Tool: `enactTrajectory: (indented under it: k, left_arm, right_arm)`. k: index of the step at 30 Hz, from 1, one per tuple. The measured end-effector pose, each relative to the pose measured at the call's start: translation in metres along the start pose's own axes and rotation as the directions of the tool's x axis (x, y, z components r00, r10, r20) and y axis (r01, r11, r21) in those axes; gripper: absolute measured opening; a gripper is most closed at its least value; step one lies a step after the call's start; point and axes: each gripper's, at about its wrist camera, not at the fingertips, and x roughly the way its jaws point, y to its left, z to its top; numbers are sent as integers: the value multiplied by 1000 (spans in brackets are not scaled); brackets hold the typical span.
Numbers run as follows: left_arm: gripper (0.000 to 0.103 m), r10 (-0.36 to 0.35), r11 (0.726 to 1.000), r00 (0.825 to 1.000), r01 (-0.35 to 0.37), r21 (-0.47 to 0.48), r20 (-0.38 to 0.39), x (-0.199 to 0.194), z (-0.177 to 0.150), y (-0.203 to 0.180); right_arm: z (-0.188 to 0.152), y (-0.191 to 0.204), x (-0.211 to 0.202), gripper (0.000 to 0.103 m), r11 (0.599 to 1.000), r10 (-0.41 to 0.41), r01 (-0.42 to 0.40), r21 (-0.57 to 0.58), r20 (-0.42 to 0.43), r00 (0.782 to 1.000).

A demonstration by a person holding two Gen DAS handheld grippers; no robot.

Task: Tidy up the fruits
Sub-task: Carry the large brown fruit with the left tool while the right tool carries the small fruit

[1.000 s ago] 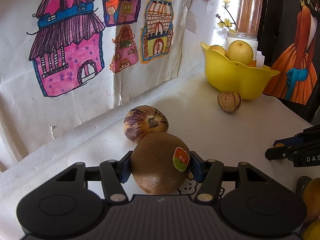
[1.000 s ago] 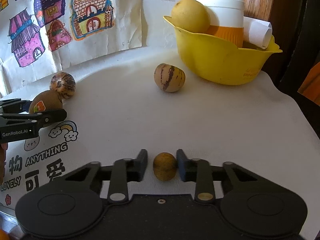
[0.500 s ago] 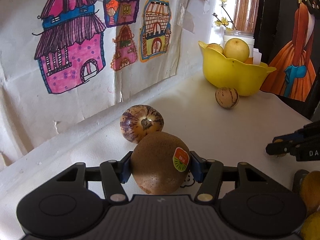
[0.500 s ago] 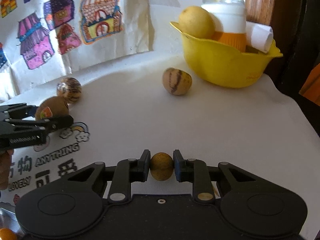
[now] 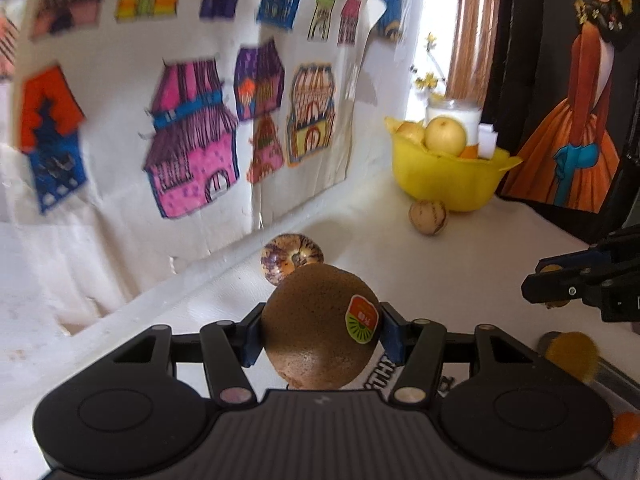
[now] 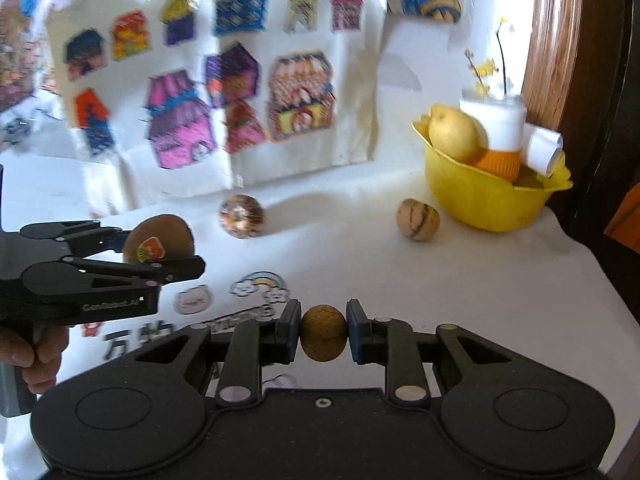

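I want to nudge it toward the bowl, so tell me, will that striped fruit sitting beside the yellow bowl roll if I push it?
Probably yes. The striped fruit looks rounded and sits loose on the flat white tabletop, so a push would likely send it rolling. Slightly egg-shaped, it may curve off line. The yellow bowl close by could stop it.

We see a white table (image 6: pixel 460 280) carrying a yellow bowl (image 6: pixel 484 200) at its far right, near the wall. Just beside the bowl a pale striped fruit (image 6: pixel 418 220) lies on the tabletop, and well apart to its left a purple-streaked fruit (image 6: pixel 241 216) lies close to the wall. Near the front edge lies a printed sheet (image 6: pixel 240 300) with cartoon clouds and lettering.
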Motion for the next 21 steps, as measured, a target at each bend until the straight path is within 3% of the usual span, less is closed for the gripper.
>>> enactTrajectory:
  k: [12, 21]
  left_arm:
    - [61, -42, 999, 998, 40, 35, 38, -79, -22, -26]
    - [61, -75, 995, 996, 72, 69, 41, -123, -47, -47]
  right_arm:
    - [-40, 33, -86, 26, 1000, -15, 15, -7, 34, 999]
    - [-73, 45, -122, 26, 1000, -24, 24, 16, 41, 999]
